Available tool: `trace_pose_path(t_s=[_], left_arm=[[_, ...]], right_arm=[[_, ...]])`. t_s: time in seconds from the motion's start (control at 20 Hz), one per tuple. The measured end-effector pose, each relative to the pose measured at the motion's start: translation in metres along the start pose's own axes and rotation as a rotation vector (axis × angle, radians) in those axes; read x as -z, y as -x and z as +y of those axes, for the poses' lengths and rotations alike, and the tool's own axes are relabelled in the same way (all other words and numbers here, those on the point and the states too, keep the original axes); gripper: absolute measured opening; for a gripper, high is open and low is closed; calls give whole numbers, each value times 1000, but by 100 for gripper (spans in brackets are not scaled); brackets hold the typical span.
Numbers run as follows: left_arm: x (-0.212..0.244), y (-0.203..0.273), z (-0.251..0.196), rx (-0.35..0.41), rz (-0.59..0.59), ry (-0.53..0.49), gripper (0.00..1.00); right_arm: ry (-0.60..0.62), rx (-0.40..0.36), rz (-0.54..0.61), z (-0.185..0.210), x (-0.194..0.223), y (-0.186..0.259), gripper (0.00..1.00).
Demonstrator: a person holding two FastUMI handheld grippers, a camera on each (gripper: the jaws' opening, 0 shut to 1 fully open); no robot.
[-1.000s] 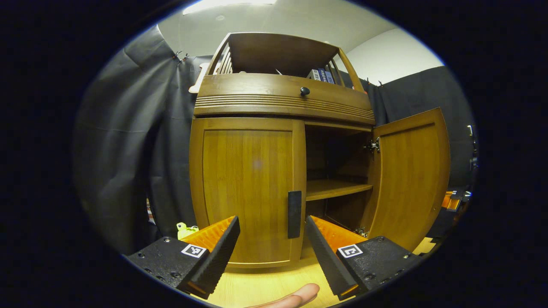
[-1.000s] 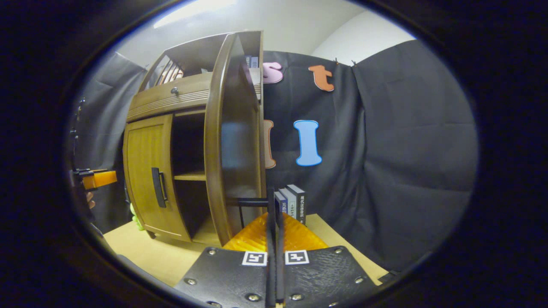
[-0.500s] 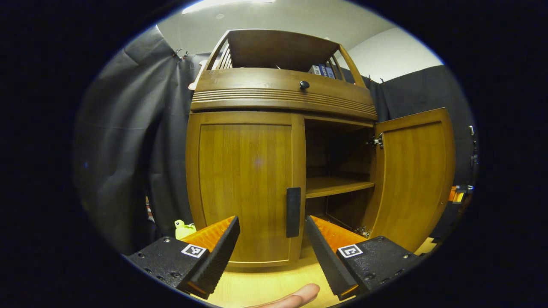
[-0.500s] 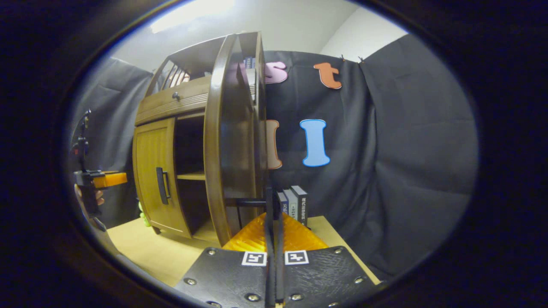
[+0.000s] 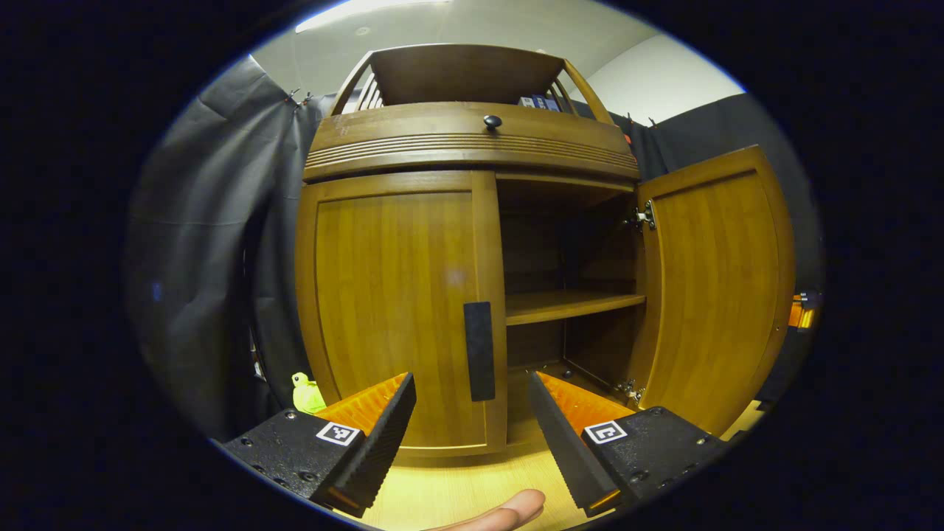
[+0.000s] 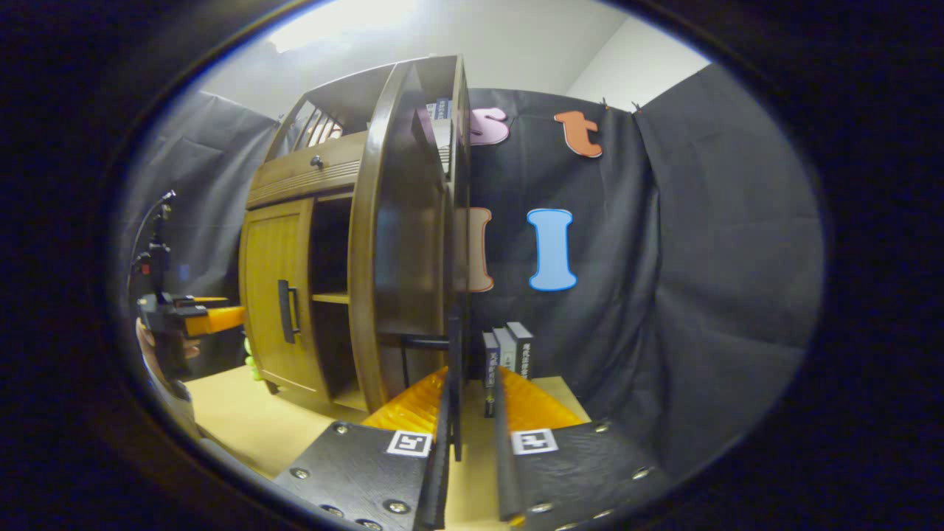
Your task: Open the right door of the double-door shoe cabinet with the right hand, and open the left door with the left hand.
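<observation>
The wooden shoe cabinet point(image 5: 472, 140) fills the left gripper view. Its left door point(image 5: 391, 302) is closed, with a black vertical handle point(image 5: 479, 350) on its inner edge. My left gripper point(image 5: 470, 380) is open, just in front of that handle, whose lower end shows between the fingertips. The right door point(image 5: 715, 287) stands swung wide open, baring a shelf point(image 5: 568, 304). In the right gripper view this door point(image 6: 402, 243) is edge-on, and its black handle point(image 6: 455, 383) stands between the parted fingers of my right gripper point(image 6: 472, 383), which is open.
The cabinet stands on a light wooden tabletop point(image 6: 243, 428). Three books point(image 6: 509, 354) stand behind the open door by the black cloth wall. A yellow-green toy point(image 5: 306, 394) sits left of the cabinet. A fingertip point(image 5: 501, 511) shows below my left gripper.
My right gripper's fingers have parted, letting go of the right door's handle. My left gripper has moved closer to the left door; the right door has swung a little wider.
</observation>
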State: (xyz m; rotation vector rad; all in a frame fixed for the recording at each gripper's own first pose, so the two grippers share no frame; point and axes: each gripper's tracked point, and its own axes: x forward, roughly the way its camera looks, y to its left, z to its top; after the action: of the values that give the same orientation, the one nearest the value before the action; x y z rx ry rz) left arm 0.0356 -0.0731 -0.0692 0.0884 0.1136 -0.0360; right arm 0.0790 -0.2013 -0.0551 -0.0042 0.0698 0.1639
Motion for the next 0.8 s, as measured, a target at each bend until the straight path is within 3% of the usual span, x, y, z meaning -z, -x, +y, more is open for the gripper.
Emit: trace_pose_path(t_s=[0.05, 0.1, 0.2, 0.45, 0.65, 0.7, 0.75, 0.8], left_arm=[[3, -4, 1, -9, 14, -8, 95], [3, -7, 1, -19, 20, -13, 94], [1, -14, 4, -44, 11, -1, 95], [-18, -45, -3, -35, -57, 29, 95], [-16, -72, 3, -76, -75, 46, 95], [-15, -81, 2, -74, -76, 58, 94], [-11, -91, 2, -75, -76, 63, 95], [-7, -99, 7, -98, -75, 72, 95]], right_arm=[[6, 0, -9, -1, -1, 7, 28], [13, 29, -23, -9, -5, 16, 26], [-2, 77, -67, -21, -16, 43, 53], [-98, 228, -144, -26, -29, 124, 57], [-62, 274, -170, -8, -41, 169, 96], [-58, 289, -179, -3, -44, 178, 100], [-64, 297, -194, 4, -49, 190, 94], [-74, 292, -218, 13, -54, 200, 98]])
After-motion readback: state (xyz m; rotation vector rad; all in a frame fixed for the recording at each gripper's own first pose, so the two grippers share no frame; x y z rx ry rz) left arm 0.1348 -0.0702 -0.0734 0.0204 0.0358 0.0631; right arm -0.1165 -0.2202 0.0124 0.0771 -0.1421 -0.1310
